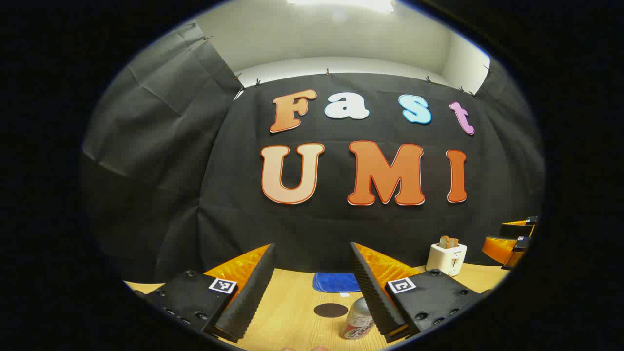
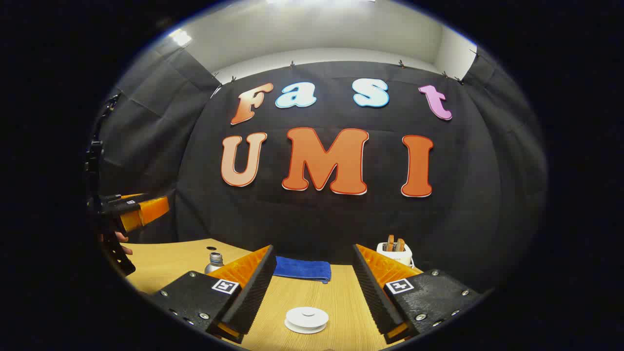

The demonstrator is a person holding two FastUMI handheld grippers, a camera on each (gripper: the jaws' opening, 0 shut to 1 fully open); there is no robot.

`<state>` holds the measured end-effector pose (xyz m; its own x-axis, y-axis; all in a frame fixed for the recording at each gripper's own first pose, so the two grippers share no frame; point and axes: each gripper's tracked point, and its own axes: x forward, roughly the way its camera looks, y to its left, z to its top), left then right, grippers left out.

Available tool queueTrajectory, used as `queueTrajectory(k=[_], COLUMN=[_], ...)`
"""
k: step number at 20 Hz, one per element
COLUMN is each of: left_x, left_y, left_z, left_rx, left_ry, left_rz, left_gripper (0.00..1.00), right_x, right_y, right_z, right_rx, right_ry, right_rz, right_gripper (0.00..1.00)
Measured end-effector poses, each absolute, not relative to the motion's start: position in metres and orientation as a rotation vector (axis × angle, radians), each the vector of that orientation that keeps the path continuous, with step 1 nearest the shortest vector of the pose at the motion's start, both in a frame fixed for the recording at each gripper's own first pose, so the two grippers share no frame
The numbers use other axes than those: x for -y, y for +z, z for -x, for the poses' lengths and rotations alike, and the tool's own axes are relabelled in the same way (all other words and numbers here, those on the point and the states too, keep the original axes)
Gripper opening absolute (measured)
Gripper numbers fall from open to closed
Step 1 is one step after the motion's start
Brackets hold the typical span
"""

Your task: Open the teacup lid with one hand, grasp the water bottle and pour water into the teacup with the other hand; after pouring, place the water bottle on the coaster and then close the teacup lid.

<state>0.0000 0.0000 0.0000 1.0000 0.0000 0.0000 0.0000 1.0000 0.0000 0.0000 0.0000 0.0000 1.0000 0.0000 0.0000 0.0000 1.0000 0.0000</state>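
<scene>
In the left gripper view my left gripper (image 1: 312, 248) is open above the wooden table (image 1: 287, 321), holding nothing. A silver water bottle (image 1: 358, 319) with a printed label stands just inside its right finger, and the dark round coaster (image 1: 330, 310) lies to the left of the bottle. In the right gripper view my right gripper (image 2: 313, 248) is open too. The white teacup (image 2: 306, 319), lid on, sits low between its fingers without touching them. The bottle's cap (image 2: 214, 261) peeks out behind the left finger.
A folded blue cloth (image 1: 336, 282) (image 2: 302, 269) lies near the back wall. A white toaster (image 1: 446, 258) (image 2: 395, 251) with bread in it stands at the back right. The other gripper (image 2: 136, 209), held by a hand, hovers at the far left.
</scene>
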Motion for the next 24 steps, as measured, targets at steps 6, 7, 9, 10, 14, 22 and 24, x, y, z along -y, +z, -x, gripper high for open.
queueTrajectory(k=[6,7,9,10,14,22,24], left_x=[0.027,0.028,0.03,0.031,0.029,0.03,0.03], left_y=[-0.014,-0.016,-0.018,-0.019,-0.022,-0.025,-0.031], left_z=[-0.001,-0.002,-0.003,-0.002,-0.003,-0.004,-0.004], left_rx=[-0.037,-0.047,-0.061,-0.065,-0.077,-0.078,-0.087], left_ry=[-0.066,-0.071,-0.077,-0.076,-0.058,-0.055,-0.053], left_rz=[-0.019,-0.019,-0.011,-0.009,-0.04,-0.076,-0.082], left_gripper=[0.96,0.96,0.96,0.96,0.96,0.96,0.97], right_x=[-0.003,-0.008,-0.012,-0.01,-0.013,-0.003,-0.009], right_y=[-0.011,-0.013,-0.013,-0.012,-0.017,-0.046,-0.062], right_z=[-0.004,-0.005,-0.005,-0.007,-0.011,-0.022,-0.026], right_rx=[-0.026,-0.033,-0.038,-0.035,-0.044,-0.11,-0.153], right_ry=[0.009,0.031,0.053,0.049,0.063,0.032,0.049], right_rz=[-0.004,-0.017,-0.035,-0.031,-0.049,0.014,0.002], right_gripper=[0.94,0.94,0.94,0.94,0.94,0.94,0.94])
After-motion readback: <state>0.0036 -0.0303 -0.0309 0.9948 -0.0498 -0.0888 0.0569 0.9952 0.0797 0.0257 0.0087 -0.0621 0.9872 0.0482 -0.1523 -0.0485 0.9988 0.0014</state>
